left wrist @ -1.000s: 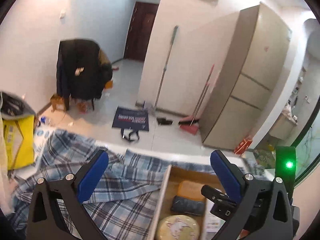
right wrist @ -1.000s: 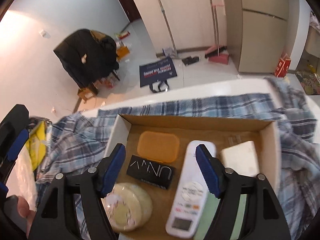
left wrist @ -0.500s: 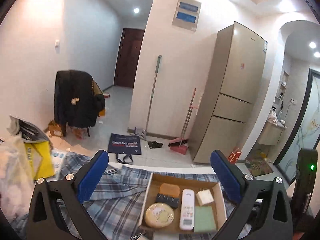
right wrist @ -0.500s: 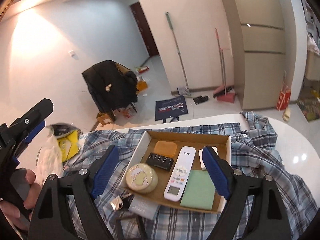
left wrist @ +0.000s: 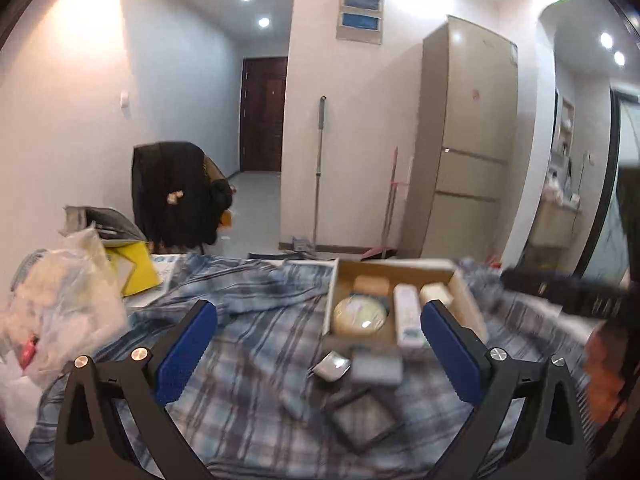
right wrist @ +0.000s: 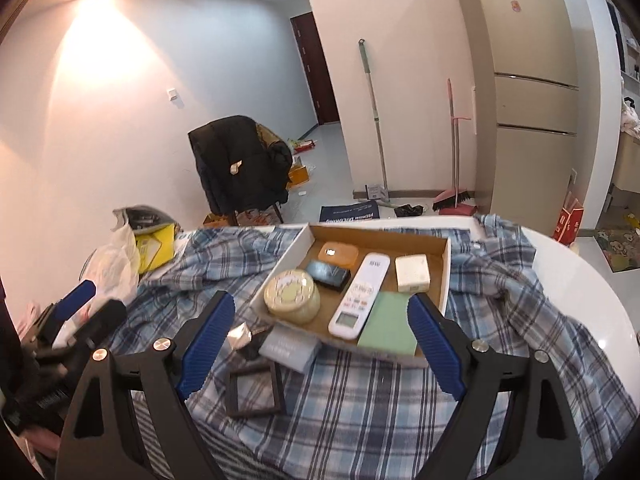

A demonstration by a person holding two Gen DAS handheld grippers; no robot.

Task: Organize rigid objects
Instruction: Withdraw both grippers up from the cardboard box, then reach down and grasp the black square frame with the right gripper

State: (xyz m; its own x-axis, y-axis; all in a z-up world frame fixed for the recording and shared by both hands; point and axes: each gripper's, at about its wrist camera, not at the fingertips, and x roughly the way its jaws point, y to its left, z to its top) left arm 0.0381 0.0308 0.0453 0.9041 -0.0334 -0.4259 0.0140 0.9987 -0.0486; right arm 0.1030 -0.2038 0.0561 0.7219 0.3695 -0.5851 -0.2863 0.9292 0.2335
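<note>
The left-wrist view is smeared by motion, so the small things on the plaid cloth (right wrist: 360, 408) are hard to read there, and the right gripper's finger hides the near right corner of the box (right wrist: 447, 258) in the right-wrist view. The box holds a round tin (right wrist: 293, 295), an orange case (right wrist: 338, 255), a black case (right wrist: 328, 276), a remote (right wrist: 360, 294), a white block (right wrist: 412, 273) and a green pad (right wrist: 390, 324), with a grey box (right wrist: 289, 347), a black frame (right wrist: 254, 388) and a shiny piece (right wrist: 239, 335) lying loose on the cloth just in front. The right gripper (right wrist: 320, 344), jaws just opened wide with nothing pressed between the pads, hangs over the box's near edge and the loose items, while the left gripper (left wrist: 318, 346) also stands wide and empty, short of the box and above the loose things.
</note>
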